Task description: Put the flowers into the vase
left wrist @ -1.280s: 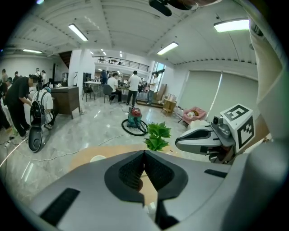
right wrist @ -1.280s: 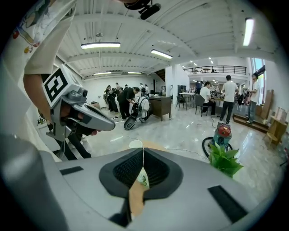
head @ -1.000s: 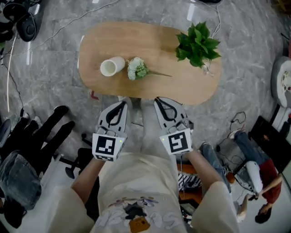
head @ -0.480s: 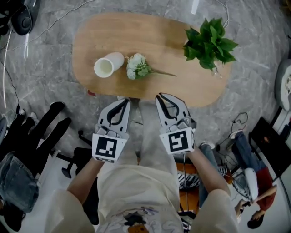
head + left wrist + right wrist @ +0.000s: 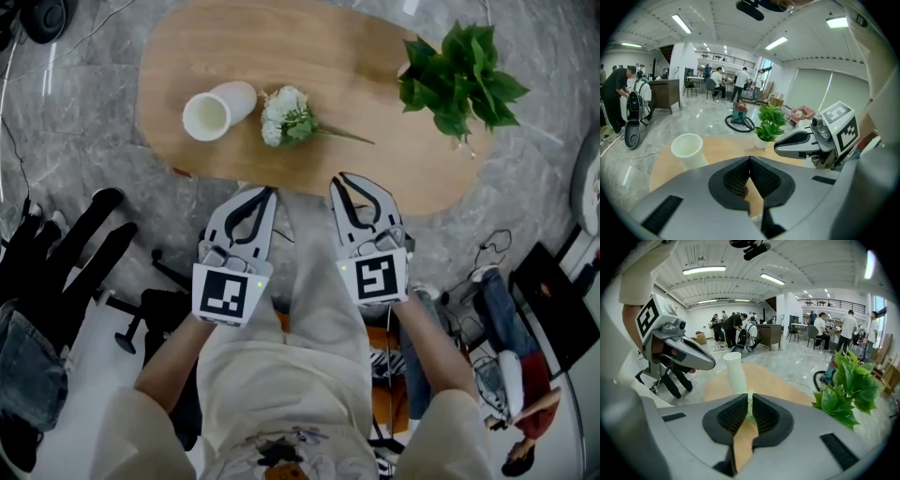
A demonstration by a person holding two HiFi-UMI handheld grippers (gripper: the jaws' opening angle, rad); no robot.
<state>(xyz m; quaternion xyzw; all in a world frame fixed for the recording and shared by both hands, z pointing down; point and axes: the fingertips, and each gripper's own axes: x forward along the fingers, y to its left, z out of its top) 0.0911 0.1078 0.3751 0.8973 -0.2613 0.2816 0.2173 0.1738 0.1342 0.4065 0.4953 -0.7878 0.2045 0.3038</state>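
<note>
Item under inspection: the flowers [image 5: 286,117], a white bunch with green leaves. I find them lying flat on the oval wooden table [image 5: 309,37], heads towards the left and the thin stem trailing off to the right. They are outside the vase.

The vase [image 5: 217,108], white and plain, is just to the left of the flower heads; from overhead I cannot tell whether the two touch. In both gripper views it reads as standing mouth-up, and I see nothing in its mouth.

A potted green plant [image 5: 459,75] sits at the table's right end, well apart from the flowers and the vase.

Left gripper [image 5: 265,192]: jaws pressed together at the tips, nothing pinched. It hangs in front of my lap, with its tip at the table's near edge, short of the flowers.

Right gripper [image 5: 345,183]: jaws likewise pressed together and empty; only bare tabletop shows through the slit behind the pads. It is beside the left one, angled downward, also at the near edge.

Surroundings: grey marble floor [image 5: 84,122] with cables, and people standing far off across the hall.
</note>
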